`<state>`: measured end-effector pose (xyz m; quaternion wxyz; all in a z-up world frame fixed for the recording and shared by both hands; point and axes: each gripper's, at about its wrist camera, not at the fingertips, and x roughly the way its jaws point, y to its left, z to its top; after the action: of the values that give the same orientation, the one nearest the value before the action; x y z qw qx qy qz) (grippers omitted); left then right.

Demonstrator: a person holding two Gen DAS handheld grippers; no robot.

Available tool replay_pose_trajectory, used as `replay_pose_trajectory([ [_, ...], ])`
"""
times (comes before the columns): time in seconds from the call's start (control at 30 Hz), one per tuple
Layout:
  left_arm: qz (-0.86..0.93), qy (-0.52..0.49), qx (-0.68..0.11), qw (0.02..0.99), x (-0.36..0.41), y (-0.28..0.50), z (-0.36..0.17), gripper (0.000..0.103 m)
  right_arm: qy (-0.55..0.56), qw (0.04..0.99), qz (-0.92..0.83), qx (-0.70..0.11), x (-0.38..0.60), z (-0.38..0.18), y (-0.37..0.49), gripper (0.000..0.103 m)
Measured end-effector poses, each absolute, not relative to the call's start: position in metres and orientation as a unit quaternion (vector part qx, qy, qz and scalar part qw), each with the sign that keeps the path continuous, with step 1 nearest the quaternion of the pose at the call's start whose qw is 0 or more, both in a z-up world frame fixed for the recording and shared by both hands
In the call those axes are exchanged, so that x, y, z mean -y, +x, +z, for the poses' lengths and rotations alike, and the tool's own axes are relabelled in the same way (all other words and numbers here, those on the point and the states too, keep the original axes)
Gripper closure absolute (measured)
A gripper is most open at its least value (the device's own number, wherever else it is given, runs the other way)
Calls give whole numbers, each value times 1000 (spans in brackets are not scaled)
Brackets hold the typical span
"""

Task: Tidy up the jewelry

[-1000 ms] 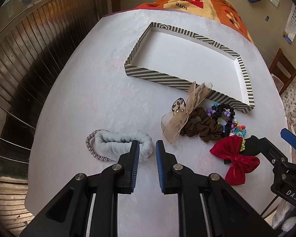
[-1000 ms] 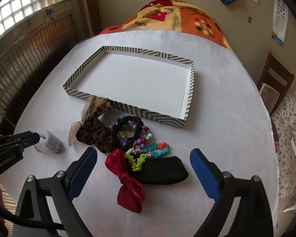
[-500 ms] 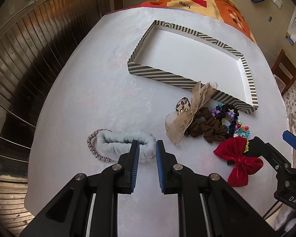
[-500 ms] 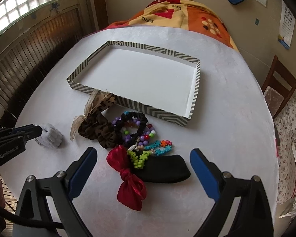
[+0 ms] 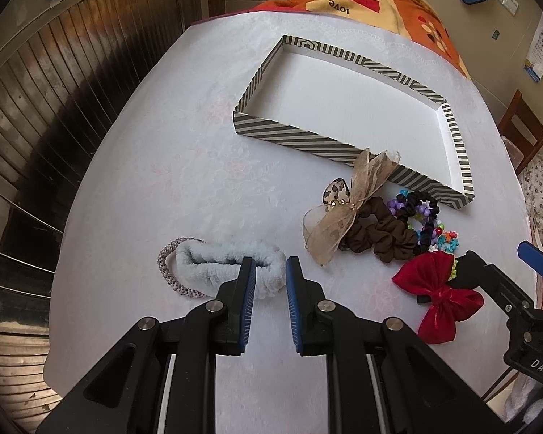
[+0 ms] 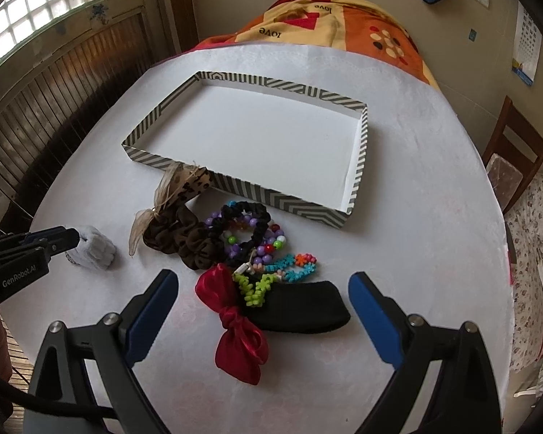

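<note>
On a desk [image 5: 134, 188] draped in white cloth, a pale blue fluffy scrunchie [image 5: 231, 266] lies at the left with a thin braided hair tie [image 5: 170, 271] touching its far-left end; the left gripper [image 5: 269, 271] hangs over the scrunchie's right end, its fingers [image 5: 248, 289] drawn close but with a narrow gap between them, one blue pad in front of the fluff, and whether they pinch it cannot be told; in the right wrist view the same gripper's tips sit against the scrunchie [image 6: 94, 251]; toward the middle, a brown scrunchie [image 6: 182, 237] with a sheer tan ribbon lies just in front of the striped tray [image 6: 235, 186], whose white floor holds nothing; beside it sit a black scrunchie [image 6: 242, 224] and a tangle of beaded bracelets [image 6: 271, 256], touching one another; nearer the camera a red satin bow [image 6: 235, 322] overlaps a black headband [image 6: 304, 311]; the right gripper [image 6: 262, 311] hovers above bow and headband, fingers [image 6: 152, 307] spread wide and gripping nothing; at the far right a wooden chair [image 6: 514, 152] stands beside the desk.
</note>
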<state>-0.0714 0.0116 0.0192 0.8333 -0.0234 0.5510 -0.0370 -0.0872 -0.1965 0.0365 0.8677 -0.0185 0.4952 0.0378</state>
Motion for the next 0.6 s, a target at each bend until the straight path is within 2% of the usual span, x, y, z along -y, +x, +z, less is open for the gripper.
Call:
replay_pose_trajectory([
  [0.6,-41,-75,-588,804,-60,-73,6,94,8,861,40,-507,235,32,-87,6],
])
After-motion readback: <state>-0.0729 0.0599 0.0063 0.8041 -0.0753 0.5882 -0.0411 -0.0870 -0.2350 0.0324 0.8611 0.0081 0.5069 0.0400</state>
